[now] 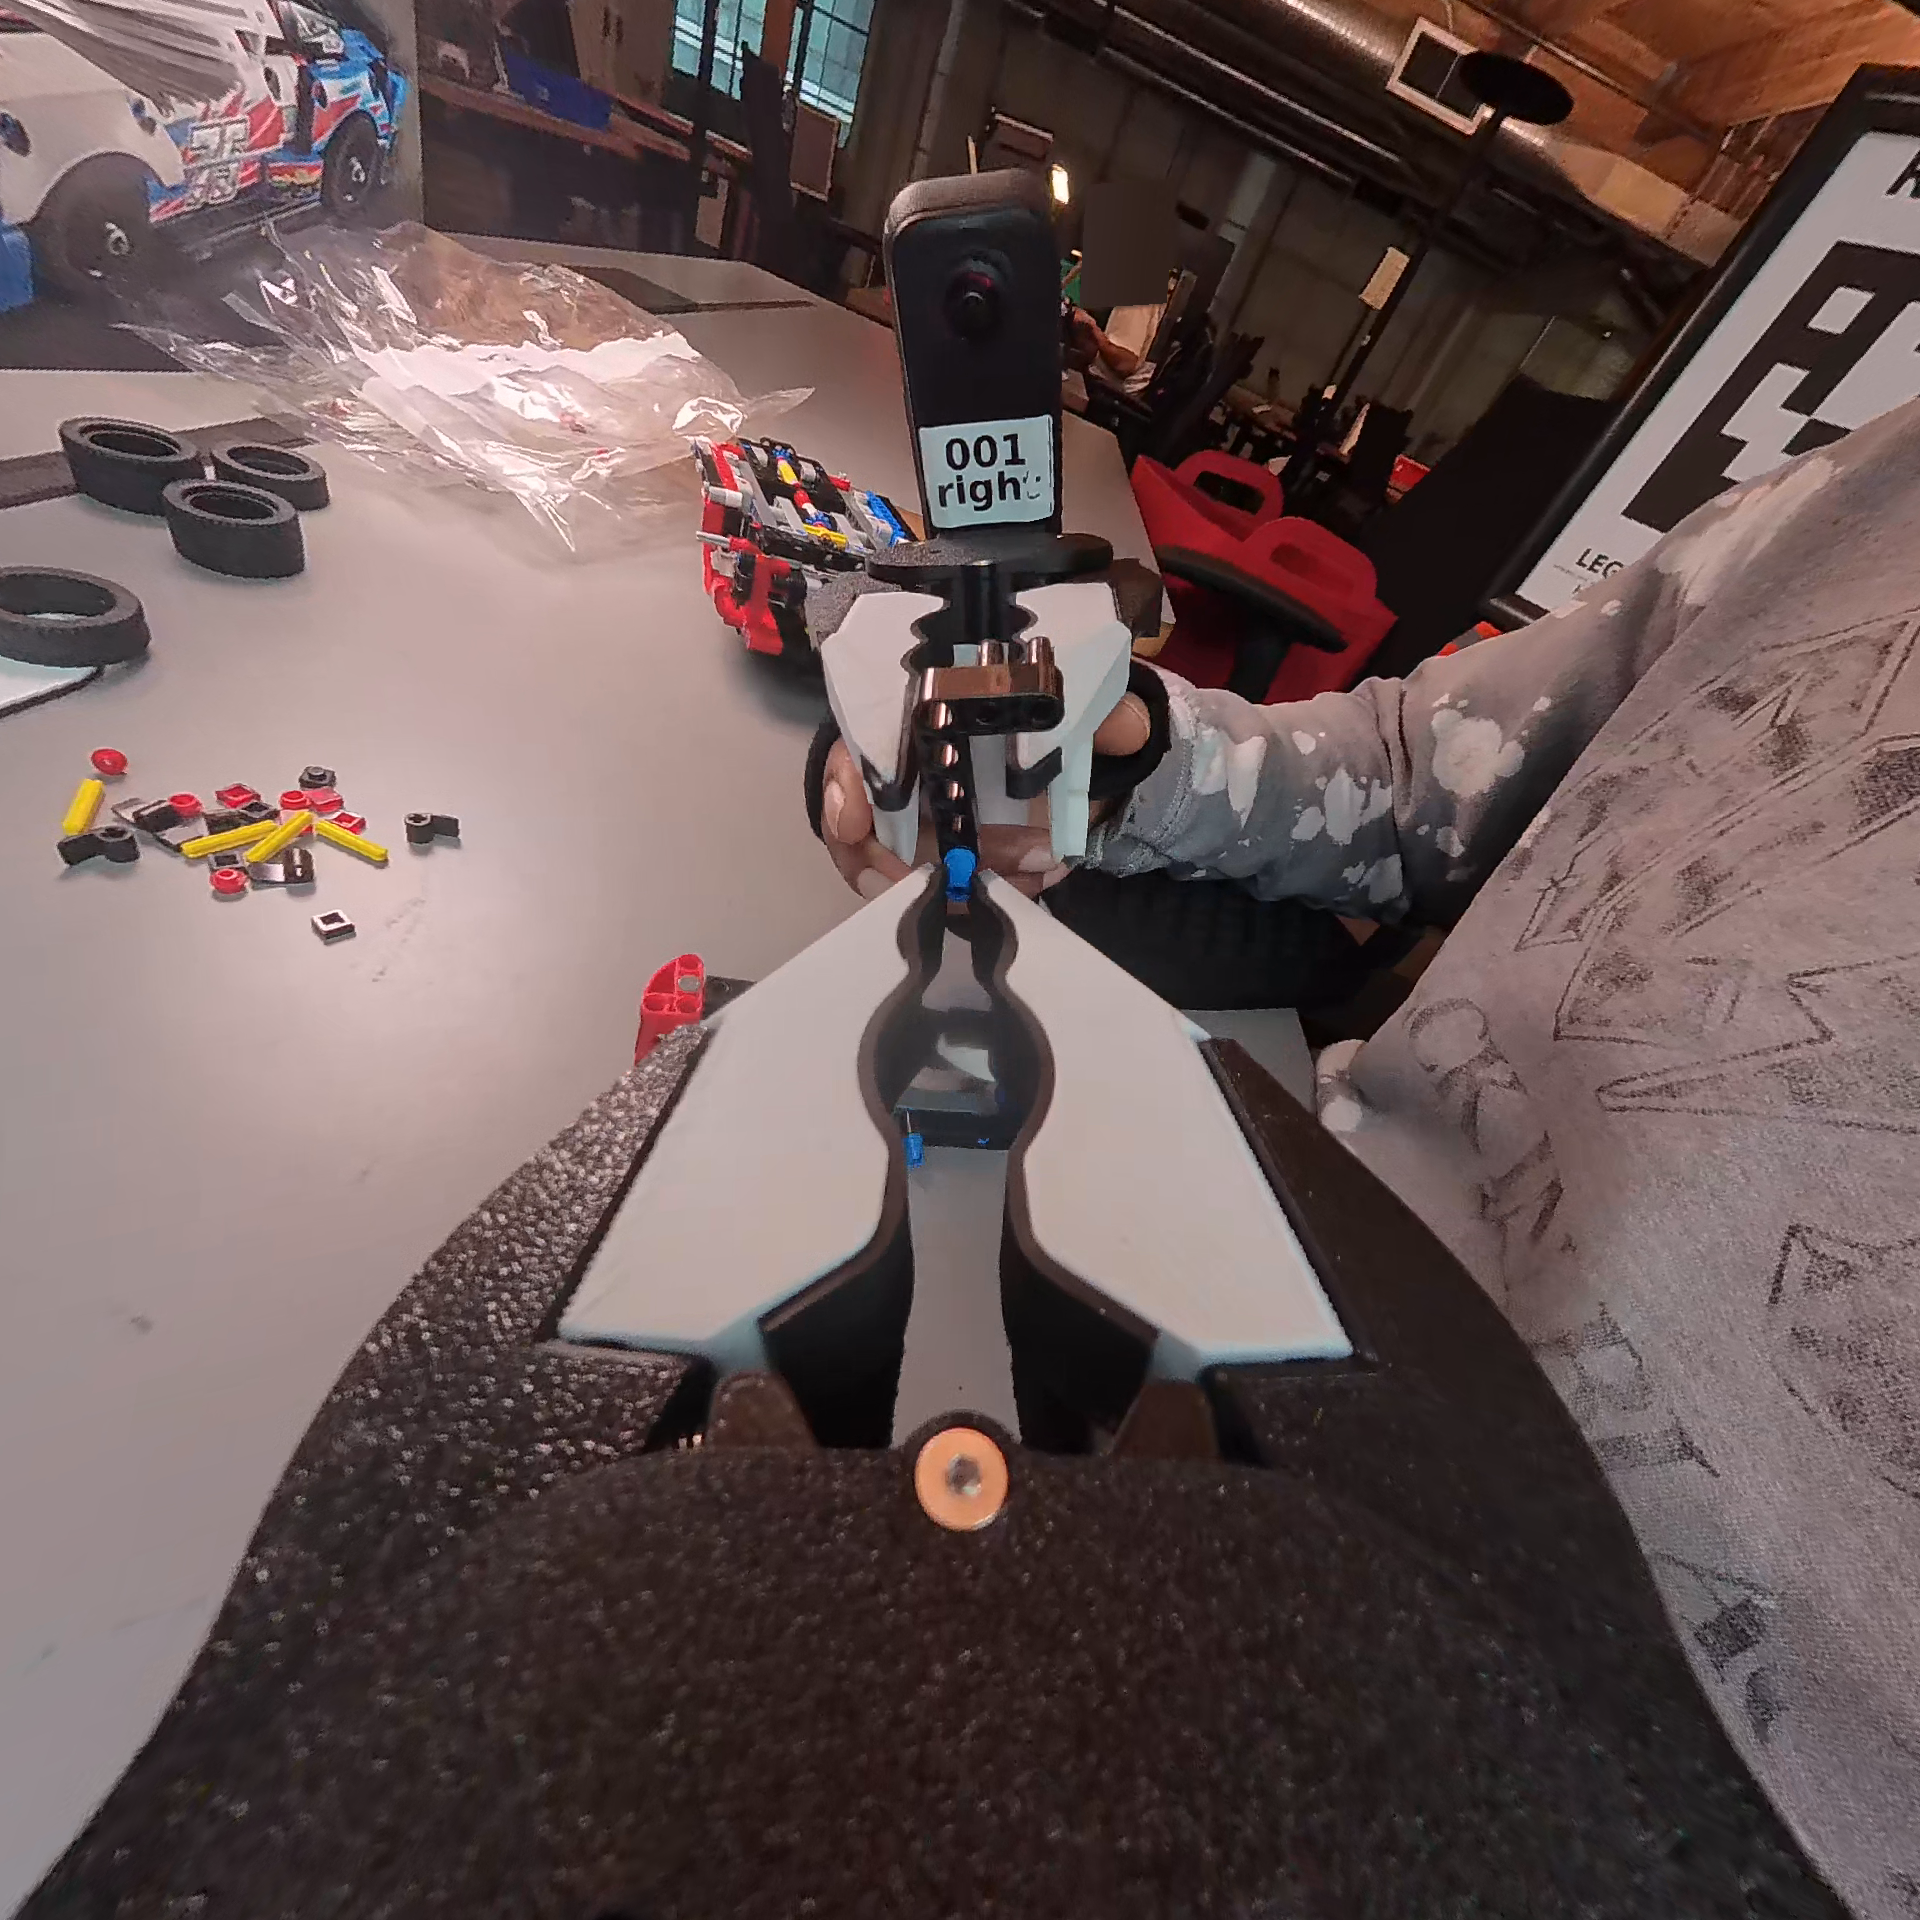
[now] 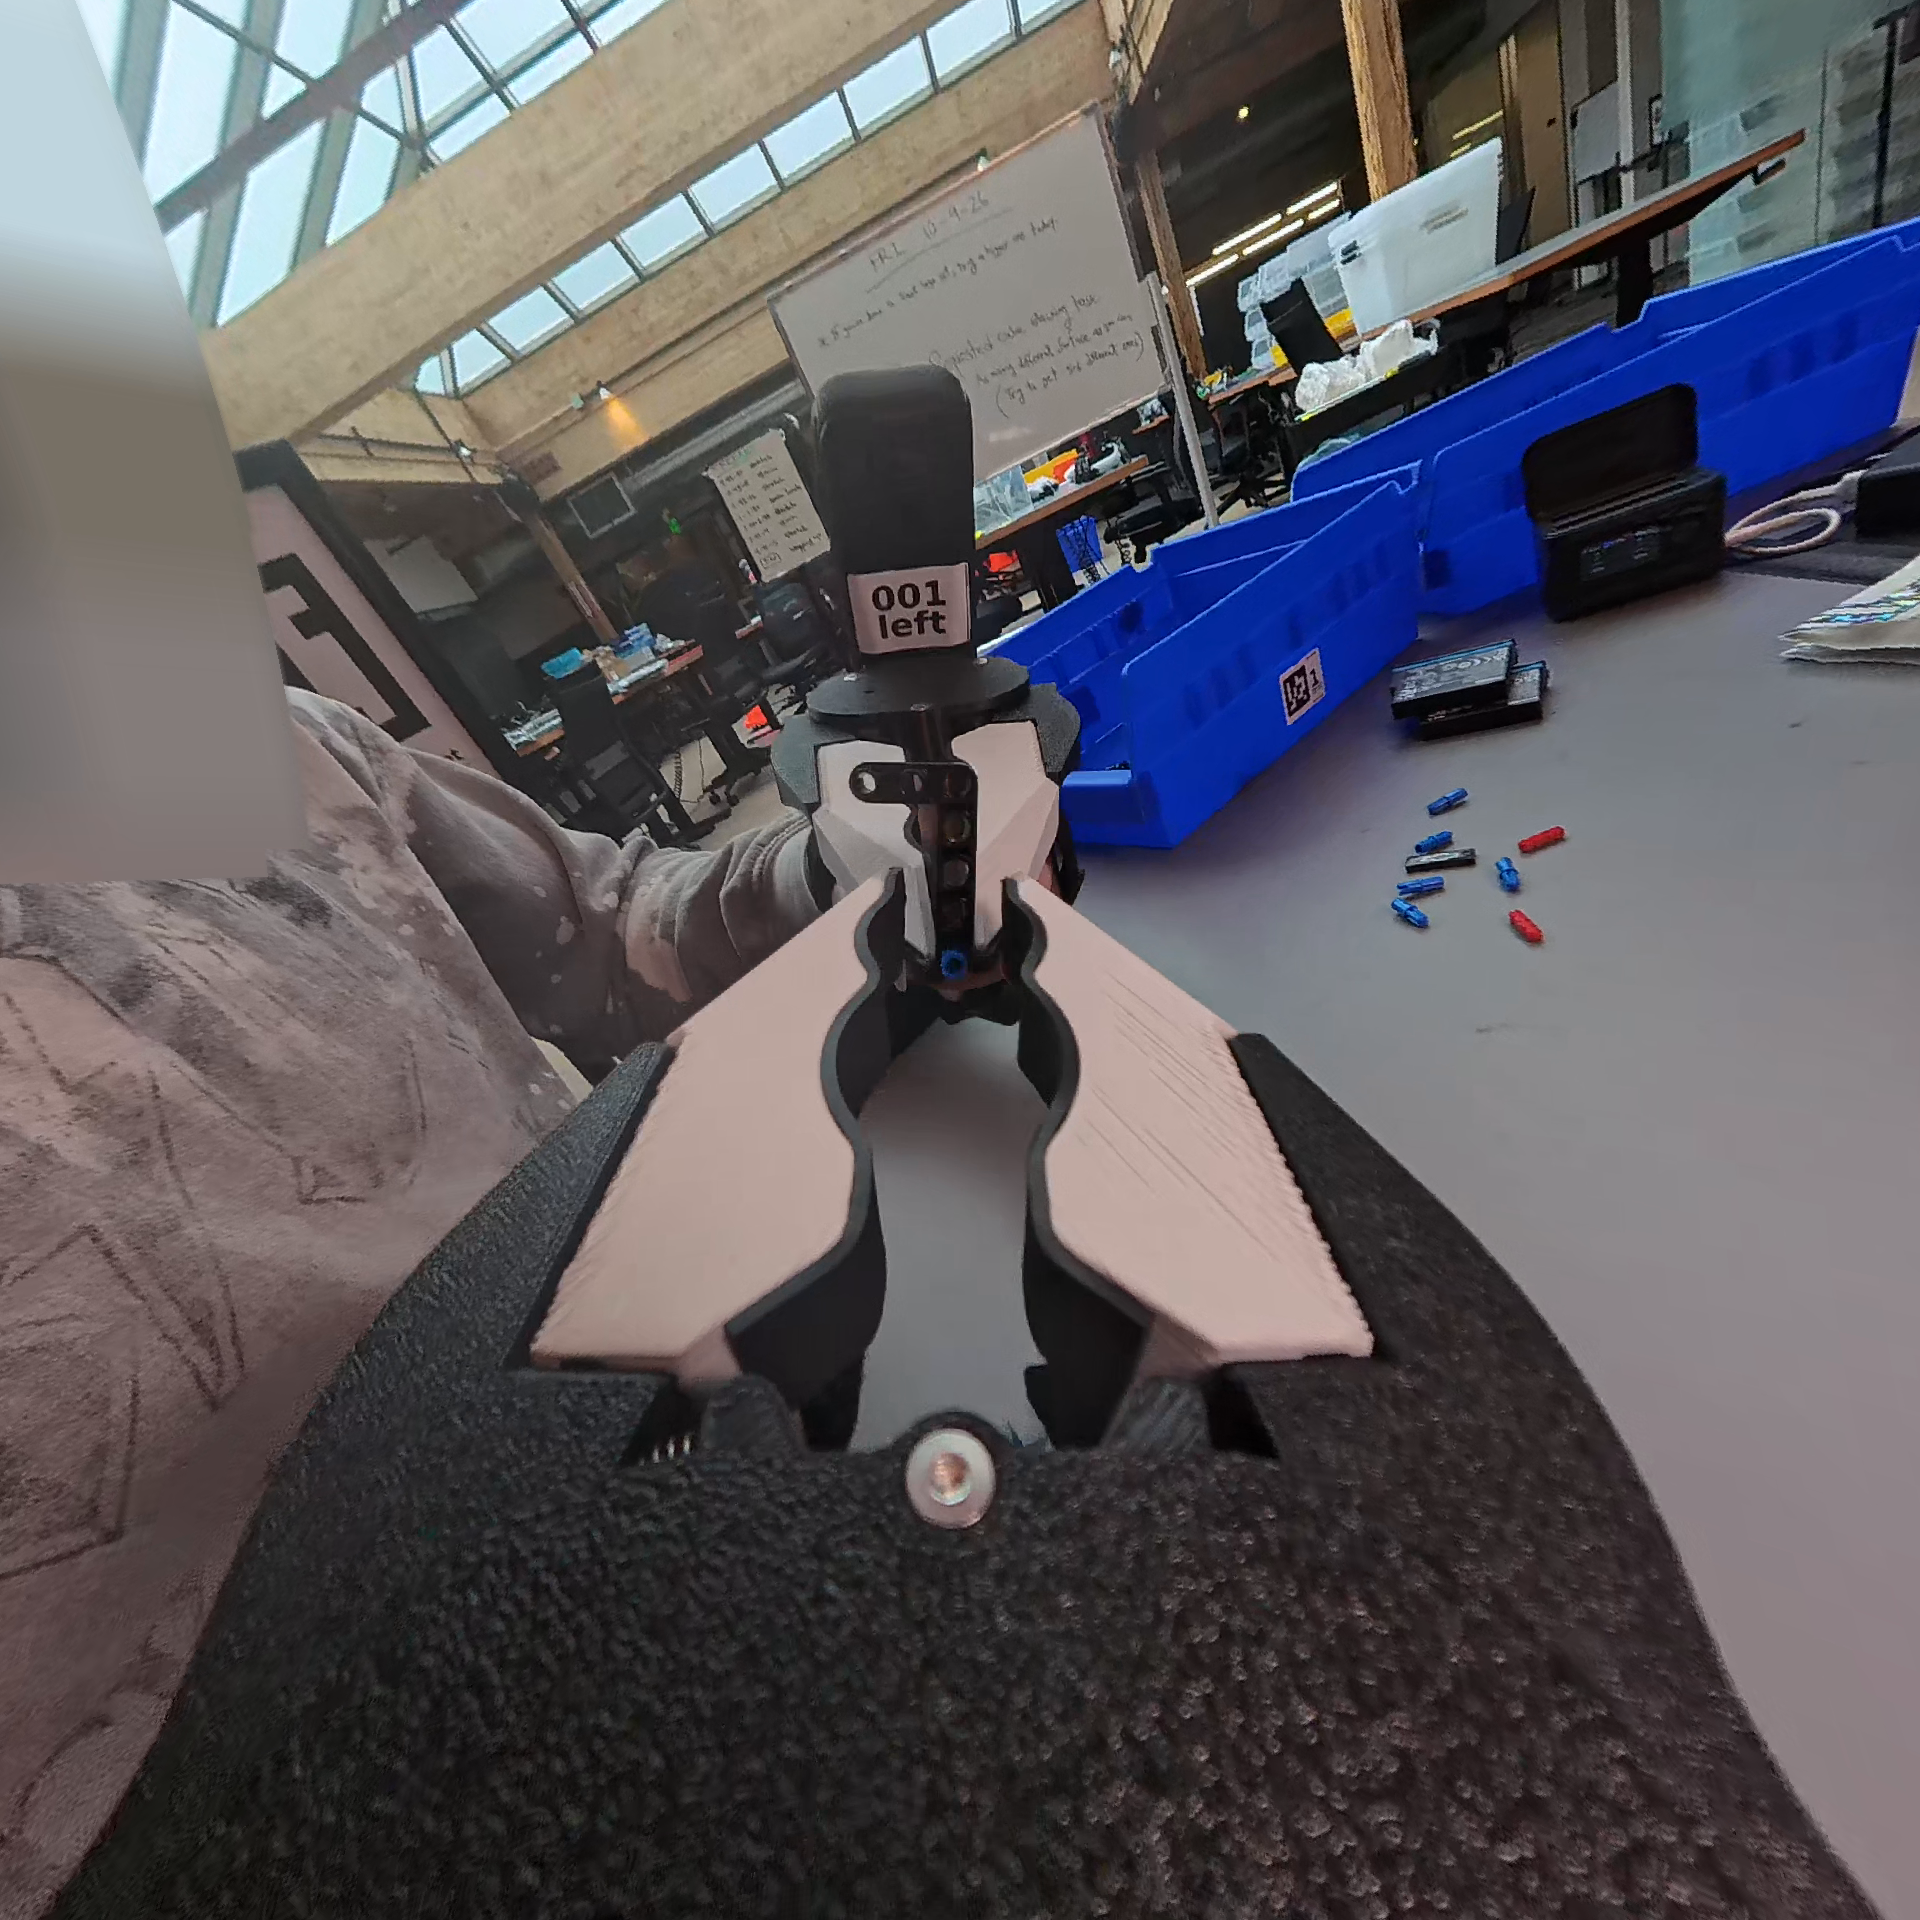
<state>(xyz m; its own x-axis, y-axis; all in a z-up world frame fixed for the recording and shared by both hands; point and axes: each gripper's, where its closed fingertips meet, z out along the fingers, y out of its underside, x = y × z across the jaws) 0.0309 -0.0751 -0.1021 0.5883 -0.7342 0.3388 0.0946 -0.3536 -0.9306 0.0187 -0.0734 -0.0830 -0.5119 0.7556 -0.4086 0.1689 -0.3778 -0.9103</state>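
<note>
My left gripper (image 1: pixel 956 883) is shut on a small blue pin (image 1: pixel 957 869) at the lower end of a black L-shaped beam (image 1: pixel 948 790). The beam stands upright above the tips. My right gripper (image 2: pixel 953 886) faces the left one, slightly open, with its tips on either side of the beam's (image 2: pixel 954 842) lower end. It is not clamped on the beam. The blue pin (image 2: pixel 948 962) shows between its fingers. In the left wrist view the right gripper (image 1: pixel 982 836) sits just behind the beam. Both grippers are held above the grey table (image 1: pixel 468 1039).
On the left lie black tyres (image 1: pixel 234 525), a heap of small yellow, red and black parts (image 1: pixel 239 831), a clear plastic bag (image 1: pixel 468 384) and a partly built red model (image 1: pixel 790 540). On the right lie blue and red pins (image 2: pixel 1455 873), blue bins (image 2: pixel 1247 665) and a black case (image 2: pixel 1626 530). Left and right tips are no more than a few centimetres apart.
</note>
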